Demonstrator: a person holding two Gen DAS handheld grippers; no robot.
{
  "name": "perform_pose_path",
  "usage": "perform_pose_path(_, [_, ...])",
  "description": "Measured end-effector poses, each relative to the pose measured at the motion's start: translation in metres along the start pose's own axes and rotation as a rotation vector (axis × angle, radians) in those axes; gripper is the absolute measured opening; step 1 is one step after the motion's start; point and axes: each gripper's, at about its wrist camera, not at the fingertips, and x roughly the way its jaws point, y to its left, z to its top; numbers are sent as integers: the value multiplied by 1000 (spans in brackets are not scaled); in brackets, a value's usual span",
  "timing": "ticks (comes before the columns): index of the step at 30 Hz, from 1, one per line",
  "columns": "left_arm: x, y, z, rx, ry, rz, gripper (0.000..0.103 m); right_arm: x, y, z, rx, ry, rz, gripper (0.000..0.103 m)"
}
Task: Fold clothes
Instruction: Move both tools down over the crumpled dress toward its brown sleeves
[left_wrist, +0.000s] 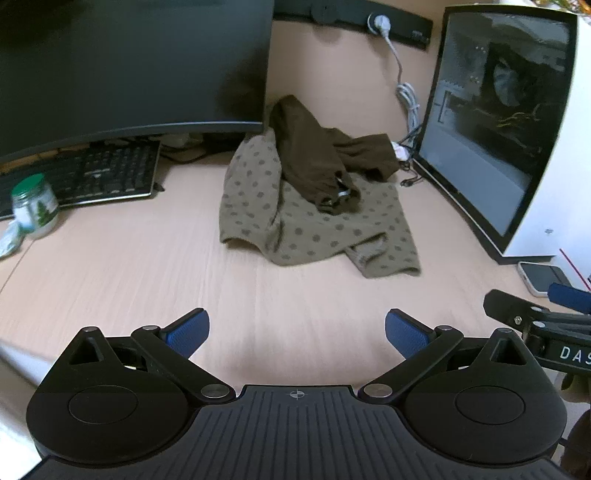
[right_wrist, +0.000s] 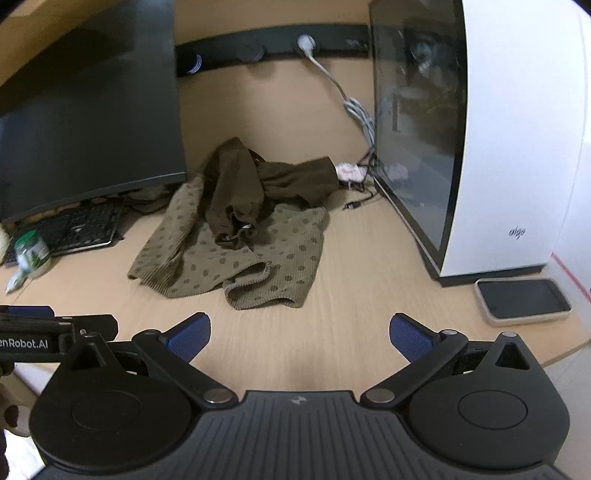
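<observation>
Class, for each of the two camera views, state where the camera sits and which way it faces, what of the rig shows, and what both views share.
Left wrist: sits on the left claw, facing forward over the desk at the clothes; its open blue fingers show, and the right claw at the right edge.
Right wrist: sits on the right claw, facing the same pile from further right; open fingers show, left claw at the left edge.
Shared: clothes, monitor, keyboard, jar, PC case, phone.

black claws (left_wrist: 296, 334); blue ribbed fingertips (right_wrist: 189, 336); silver rivets
</observation>
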Motion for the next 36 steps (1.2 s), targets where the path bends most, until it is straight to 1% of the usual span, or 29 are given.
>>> perform_pose_path(5, [30, 26, 36, 40, 40, -64, 103, 29, 11, 25, 83, 50, -70, 103])
perform_pose_path(7, [41, 36, 51, 51, 60, -92, 103, 40, 16, 34, 115, 86, -94, 103])
perform_pose_path(9, [53, 46, 66, 60, 81, -121, 103, 52, 18, 43, 169, 125, -92, 103])
perform_pose_path(11, [65, 53, 80, 75, 96, -150, 103, 64, 15, 51, 228, 159, -71, 103])
perform_pose_path(13, [82, 55, 89, 100, 97, -186, 103, 79, 8, 58, 280, 194, -18, 103])
perform_pose_path(14, [91, 56, 93, 90, 100, -220, 103, 87, 5, 61, 298, 209, 9, 103])
perform_pose_path(15, [101, 57, 98, 71, 104, -260, 103, 98, 1, 64, 314, 221, 38, 103])
perform_pose_path(18, [135, 63, 112, -39, 117, -395, 103, 137, -11, 74, 351, 250, 122, 103])
perform_pose_path(19, [148, 63, 117, -56, 108, -422, 103, 153, -15, 78, 355, 256, 147, 103])
perform_pose_path(21, [170, 58, 122, -53, 87, -387, 103, 178, -18, 87, 352, 262, 178, 103])
perform_pose_path(23, [189, 57, 124, -80, 106, -364, 103, 205, -19, 97, 337, 245, 211, 103])
perform_pose_path(25, [208, 56, 125, -112, 132, -346, 103, 227, -17, 105, 324, 229, 267, 103])
perform_pose_path(26, [213, 56, 125, -116, 130, -344, 103, 237, -16, 109, 317, 226, 299, 103])
perform_pose_path(28, [216, 56, 124, -127, 128, -374, 103, 254, -14, 114, 301, 229, 357, 103])
perform_pose_path(30, [223, 57, 123, -155, 147, -394, 103, 269, -13, 113, 300, 268, 387, 103])
perform_pose_path(32, [229, 59, 122, -172, 167, -389, 103, 281, -12, 110, 311, 324, 415, 103])
perform_pose_path(36, [231, 61, 121, -164, 185, -392, 103, 283, -17, 107, 310, 343, 458, 103])
